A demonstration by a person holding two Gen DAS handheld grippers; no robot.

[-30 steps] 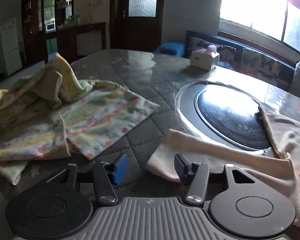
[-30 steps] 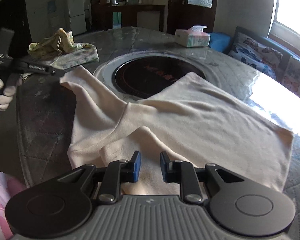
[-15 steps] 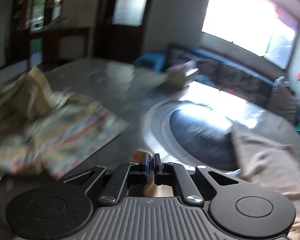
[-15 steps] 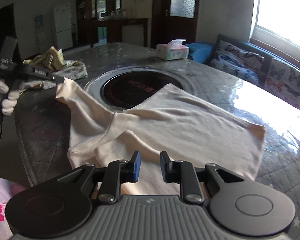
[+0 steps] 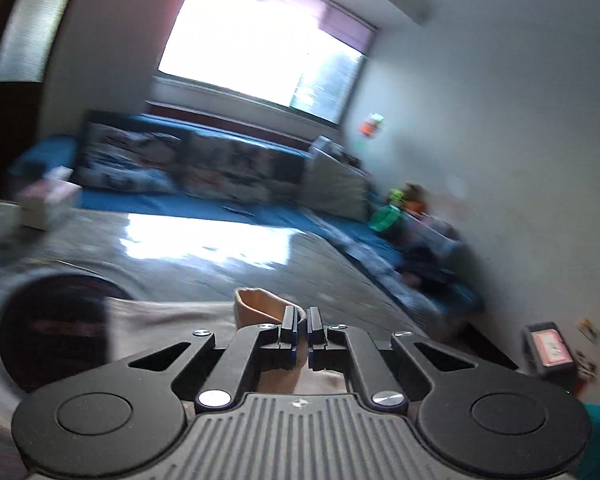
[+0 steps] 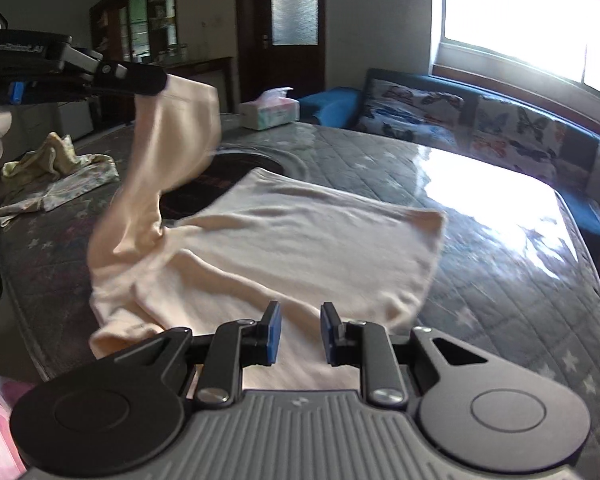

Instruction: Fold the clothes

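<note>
A cream long-sleeved shirt (image 6: 308,240) lies spread on the quilted table. My left gripper (image 5: 302,312) is shut on the end of its sleeve (image 5: 260,310). In the right wrist view the left gripper (image 6: 156,80) holds that sleeve (image 6: 172,148) raised well above the table at the upper left. My right gripper (image 6: 299,334) is open and empty, low over the shirt's near edge.
A floral yellow garment (image 6: 56,176) lies crumpled at the table's left. A tissue box (image 6: 270,114) stands at the far side. A round dark inset (image 5: 52,332) sits mid-table. A blue sofa (image 6: 460,116) runs under the window.
My left gripper closed on the sleeve end, lifted it high and swung to the right. The right gripper stayed open over the shirt and shifted a little.
</note>
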